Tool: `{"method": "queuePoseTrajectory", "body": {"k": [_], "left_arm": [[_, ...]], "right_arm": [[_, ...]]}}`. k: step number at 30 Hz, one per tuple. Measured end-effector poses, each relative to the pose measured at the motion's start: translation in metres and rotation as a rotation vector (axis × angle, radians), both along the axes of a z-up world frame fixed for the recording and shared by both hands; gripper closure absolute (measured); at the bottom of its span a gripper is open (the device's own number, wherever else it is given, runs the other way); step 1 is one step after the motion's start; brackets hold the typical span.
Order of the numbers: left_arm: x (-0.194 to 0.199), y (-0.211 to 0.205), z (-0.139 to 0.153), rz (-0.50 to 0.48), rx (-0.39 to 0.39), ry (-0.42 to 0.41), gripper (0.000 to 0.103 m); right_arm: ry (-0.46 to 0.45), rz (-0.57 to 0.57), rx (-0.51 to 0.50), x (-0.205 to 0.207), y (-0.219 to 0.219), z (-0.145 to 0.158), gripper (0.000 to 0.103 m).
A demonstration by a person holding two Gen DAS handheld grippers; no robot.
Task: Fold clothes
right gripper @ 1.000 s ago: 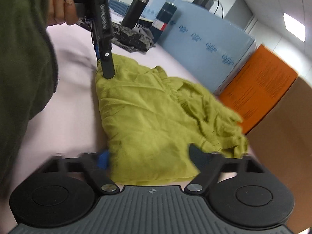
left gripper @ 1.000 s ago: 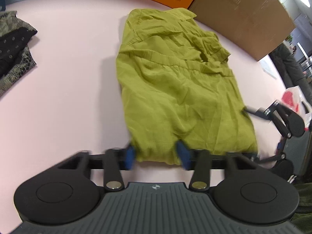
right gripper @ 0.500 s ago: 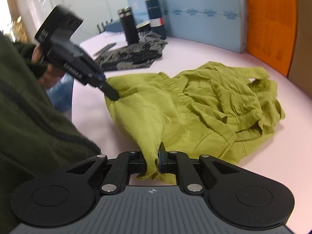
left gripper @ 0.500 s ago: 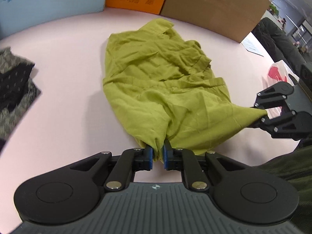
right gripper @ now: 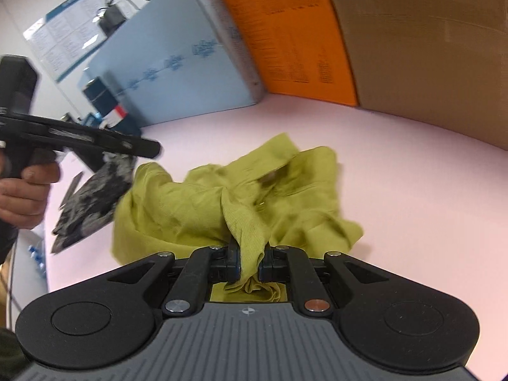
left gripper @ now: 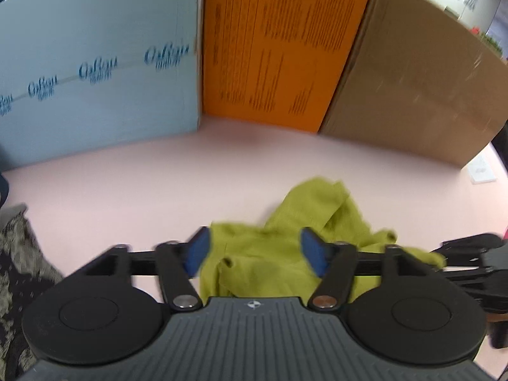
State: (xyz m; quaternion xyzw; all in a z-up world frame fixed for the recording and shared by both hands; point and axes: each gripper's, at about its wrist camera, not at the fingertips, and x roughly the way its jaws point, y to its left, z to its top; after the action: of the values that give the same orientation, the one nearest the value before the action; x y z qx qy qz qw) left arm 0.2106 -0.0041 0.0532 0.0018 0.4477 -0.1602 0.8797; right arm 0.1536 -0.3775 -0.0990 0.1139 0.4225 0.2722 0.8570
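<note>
An olive-green garment (right gripper: 241,197) lies bunched on the pink table (right gripper: 412,190). My right gripper (right gripper: 249,262) is shut on a fold of its near edge, cloth pinched between the pads. My left gripper (left gripper: 255,249) is open, blue pads apart above the garment (left gripper: 285,247), holding nothing. In the right wrist view the left gripper (right gripper: 139,146) shows at the left, above the cloth's left edge. In the left wrist view the right gripper (left gripper: 470,254) shows at the right edge.
A blue foam board (left gripper: 95,63), an orange board (left gripper: 279,47) and a brown cardboard box (left gripper: 412,89) stand along the table's back. A dark patterned garment (right gripper: 92,197) lies to the left, also in the left wrist view (left gripper: 16,273).
Both grippers carried the near edge forward over the garment, bunching it. My left gripper has opened and let go of the cloth. The right stays shut on it.
</note>
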Motion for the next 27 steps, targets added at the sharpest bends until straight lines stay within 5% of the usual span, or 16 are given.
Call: {"method": "queuePoseTrajectory", "body": {"k": [7, 10, 12, 16, 18, 20, 22, 25, 27], "left_arm": [[-0.022, 0.010, -0.010, -0.062, 0.012, -0.040, 0.031], [-0.030, -0.008, -0.032, -0.090, 0.100, -0.021, 0.031], [-0.032, -0.018, -0.054, -0.086, 0.185, 0.007, 0.031], [-0.029, -0.021, -0.083, -0.053, 0.222, 0.076, 0.031], [-0.029, -0.018, -0.083, -0.044, 0.212, 0.072, 0.031], [-0.032, -0.015, -0.080, -0.040, 0.198, 0.059, 0.030], [-0.035, -0.013, -0.078, -0.040, 0.189, 0.048, 0.028], [-0.038, -0.011, -0.083, -0.035, 0.194, 0.054, 0.026], [-0.041, -0.010, -0.086, -0.030, 0.207, 0.044, 0.022]], "right_arm": [[0.044, -0.068, -0.061, 0.023, 0.003, -0.017, 0.093], [0.053, -0.099, -0.108, 0.028, 0.004, -0.022, 0.087], [0.048, -0.131, -0.143, 0.028, 0.003, -0.022, 0.064], [-0.046, -0.279, -0.201, 0.016, -0.011, -0.001, 0.059], [-0.163, -0.299, -0.111, -0.003, -0.012, 0.024, 0.058], [-0.202, -0.202, 0.020, -0.017, -0.004, 0.042, 0.053], [-0.186, -0.089, 0.099, -0.023, 0.015, 0.045, 0.039], [-0.074, -0.054, 0.255, -0.015, 0.030, 0.021, 0.039], [-0.011, -0.145, 0.302, -0.004, 0.028, -0.008, 0.040]]}}
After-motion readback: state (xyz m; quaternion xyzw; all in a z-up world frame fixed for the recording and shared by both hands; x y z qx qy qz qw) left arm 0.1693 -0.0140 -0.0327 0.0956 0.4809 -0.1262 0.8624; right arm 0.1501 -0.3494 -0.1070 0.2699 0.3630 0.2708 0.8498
